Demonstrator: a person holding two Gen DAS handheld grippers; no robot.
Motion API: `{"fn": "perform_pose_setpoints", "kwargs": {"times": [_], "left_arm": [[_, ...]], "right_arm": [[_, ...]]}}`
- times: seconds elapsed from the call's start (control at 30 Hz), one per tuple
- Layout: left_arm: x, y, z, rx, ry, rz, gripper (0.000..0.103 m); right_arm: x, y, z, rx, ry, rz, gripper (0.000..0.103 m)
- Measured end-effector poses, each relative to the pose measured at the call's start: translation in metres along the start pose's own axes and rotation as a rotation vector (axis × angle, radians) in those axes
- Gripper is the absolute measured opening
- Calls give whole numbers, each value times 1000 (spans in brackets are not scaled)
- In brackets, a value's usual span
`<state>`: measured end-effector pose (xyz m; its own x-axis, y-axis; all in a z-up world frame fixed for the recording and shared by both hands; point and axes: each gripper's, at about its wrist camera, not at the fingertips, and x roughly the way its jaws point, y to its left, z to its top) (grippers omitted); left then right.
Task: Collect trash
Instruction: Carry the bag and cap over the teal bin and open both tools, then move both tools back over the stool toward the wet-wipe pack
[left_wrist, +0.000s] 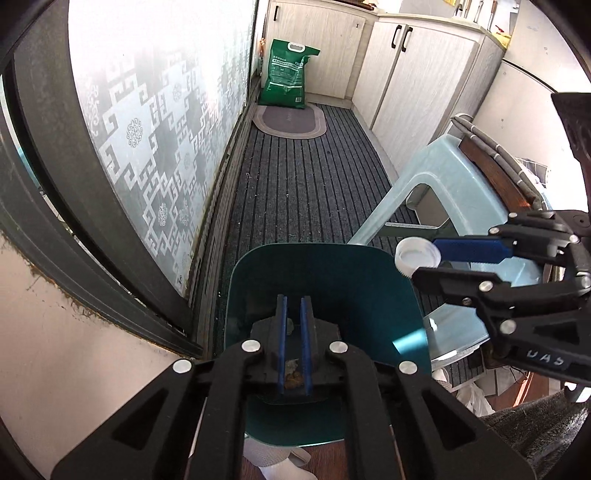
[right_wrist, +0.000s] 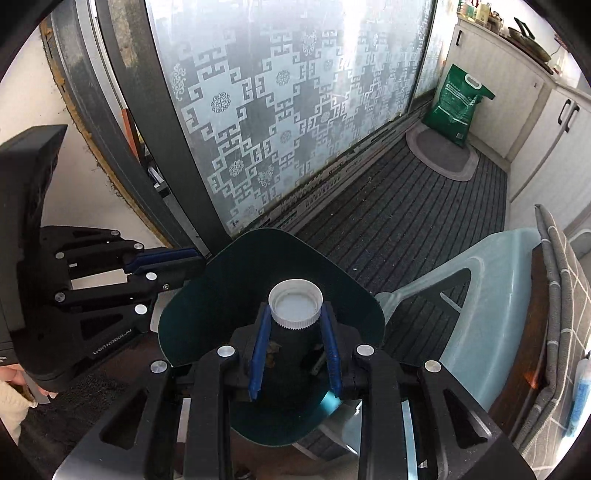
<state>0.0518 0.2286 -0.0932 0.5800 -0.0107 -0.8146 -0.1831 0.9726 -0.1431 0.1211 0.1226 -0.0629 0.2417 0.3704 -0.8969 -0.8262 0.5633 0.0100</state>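
White cap (right_wrist: 295, 303) clamped between the right tool's (right_wrist: 295, 325) blue fingers (right_wrist: 258, 354), held above the teal bin (right_wrist: 354, 295), left tool (left_wrist: 294, 325) over the bin's near side, fingers nearly together around nothing, pale stool (right_wrist: 491, 295) beside, striped mat (left_wrist: 306, 184) beyond.

The green bag's (left_wrist: 286, 75) printed text is too small to read. The left hand-held gripper (left_wrist: 293, 332) hides much of the teal bin's (left_wrist: 325, 273) interior. Brown scraps (left_wrist: 293, 376) between its fingers are unidentifiable.

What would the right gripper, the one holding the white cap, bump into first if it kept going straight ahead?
Probably the teal bin: the right gripper points the white cap at its inner wall. How near that wall is, I cannot tell.
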Motion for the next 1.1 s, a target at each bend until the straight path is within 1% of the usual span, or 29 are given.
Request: {"fn": "perform_pose_setpoints", "kwargs": {"times": [0.33, 0.4, 0.53, 0.57, 0.6, 0.63, 0.9, 1.0, 1.1], "left_arm": [[-41, -7, 15, -5, -119, -24, 7], [-48, -8, 19, -8, -138, -28, 7], [-58, -10, 23, -10, -166, -43, 7], [-59, -10, 25, -9, -170, -45, 7], [-60, -11, 26, -7, -172, -46, 7], [-62, -12, 25, -6, -175, -46, 7], [-77, -21, 29, -8, -212, -59, 7], [-84, -25, 32, -8, -231, -59, 7], [-89, -28, 35, -9, -243, -62, 7]], "right_arm": [[46, 7, -17, -31, 148, 0, 28], [51, 8, -21, -39, 176, 1, 28], [55, 7, -26, -39, 206, 6, 28], [55, 7, -26, -36, 208, 7, 29], [56, 7, -27, -31, 210, 8, 33], [56, 7, -27, -29, 210, 9, 35], [53, 10, -29, -39, 208, 21, 35], [45, 9, -29, -42, 181, 23, 35], [32, 5, -28, -33, 135, 28, 32]]}}
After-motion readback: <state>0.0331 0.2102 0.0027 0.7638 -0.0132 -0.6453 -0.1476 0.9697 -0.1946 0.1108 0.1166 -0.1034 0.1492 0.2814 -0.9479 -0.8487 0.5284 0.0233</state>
